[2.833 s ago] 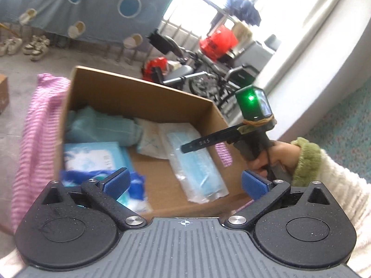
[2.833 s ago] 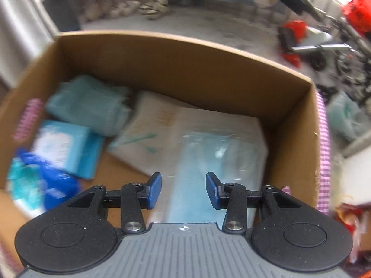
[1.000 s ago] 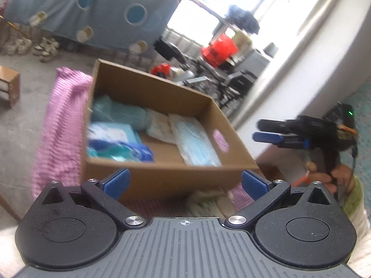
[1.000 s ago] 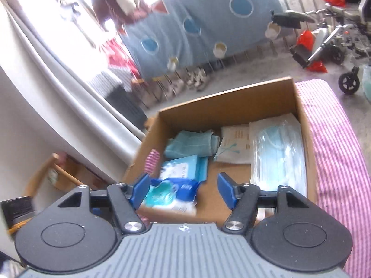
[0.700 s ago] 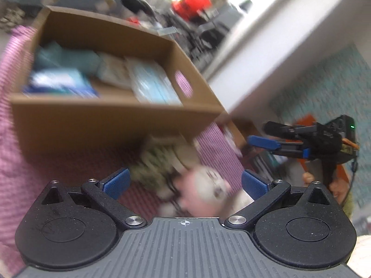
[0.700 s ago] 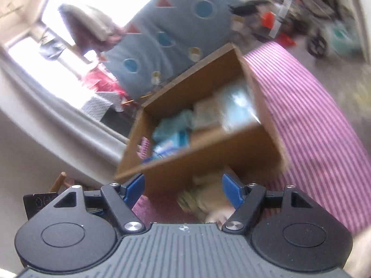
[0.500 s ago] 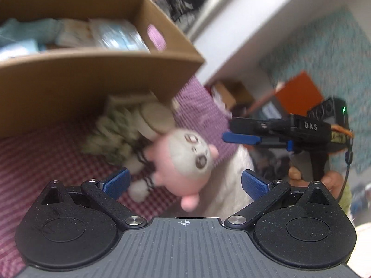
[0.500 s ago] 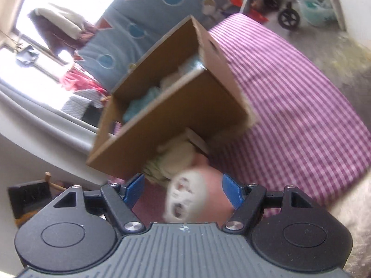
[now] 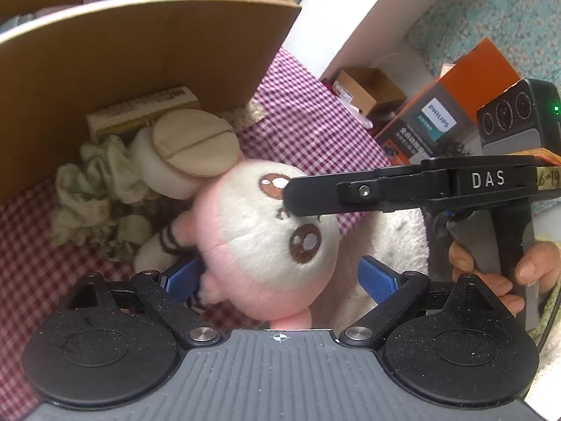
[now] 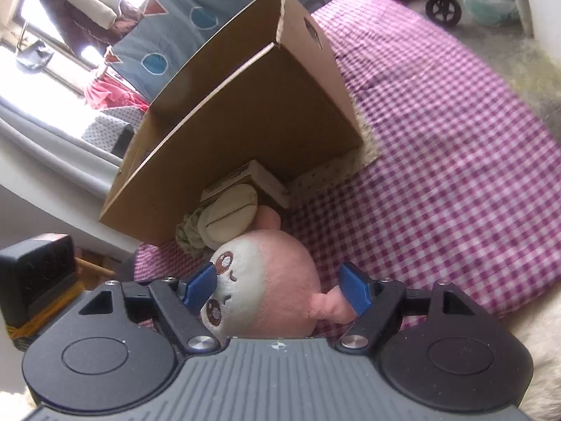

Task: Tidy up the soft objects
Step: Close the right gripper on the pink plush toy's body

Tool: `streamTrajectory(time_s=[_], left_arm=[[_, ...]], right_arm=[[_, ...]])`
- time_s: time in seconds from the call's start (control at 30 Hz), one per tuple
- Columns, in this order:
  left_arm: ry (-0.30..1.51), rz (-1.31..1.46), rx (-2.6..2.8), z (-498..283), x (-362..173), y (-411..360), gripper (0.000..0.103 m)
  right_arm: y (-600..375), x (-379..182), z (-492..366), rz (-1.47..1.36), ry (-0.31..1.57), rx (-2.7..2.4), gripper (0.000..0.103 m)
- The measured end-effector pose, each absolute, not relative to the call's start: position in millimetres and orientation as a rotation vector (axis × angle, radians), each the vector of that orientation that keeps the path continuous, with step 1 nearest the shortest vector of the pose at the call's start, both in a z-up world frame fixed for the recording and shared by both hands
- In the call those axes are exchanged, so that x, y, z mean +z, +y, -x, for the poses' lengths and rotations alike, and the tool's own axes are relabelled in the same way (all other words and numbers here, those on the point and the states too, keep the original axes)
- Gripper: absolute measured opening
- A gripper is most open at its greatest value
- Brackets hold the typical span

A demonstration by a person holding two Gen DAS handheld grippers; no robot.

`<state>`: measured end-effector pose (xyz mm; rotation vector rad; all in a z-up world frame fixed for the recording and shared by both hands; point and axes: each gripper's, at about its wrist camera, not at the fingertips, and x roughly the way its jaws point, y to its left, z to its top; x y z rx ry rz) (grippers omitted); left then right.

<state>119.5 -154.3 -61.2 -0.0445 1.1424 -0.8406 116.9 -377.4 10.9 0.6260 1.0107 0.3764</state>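
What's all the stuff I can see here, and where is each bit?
Plush toy: one, pink and white, lying on the cloth in front of the box, between both grippers' fingers.
Cardboard box: one, brown, on the cloth behind the toy.
Checked cloth: one, pink and white, covering the surface.
Crumpled rag: one, pale green, beside the toy by the box.
Small carton: one, beige, against the box wall.
Orange carton: one, orange and grey, off to the side.
Left gripper: black with blue pads, closing around the toy.
Right gripper: same make, opening, toy's head between its fingers.
Hand: one, gripping the right gripper's handle.
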Motion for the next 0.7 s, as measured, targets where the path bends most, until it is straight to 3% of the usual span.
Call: streamTrajectory(time_s=[0.7], left_arm=[[1.134, 0.147, -0.921, -119.6, -51.4, -161.8, 0.095]], right_arm=[[-397.8, 12.4, -89.2, -0.82, 1.006, 0.307, 0.078]])
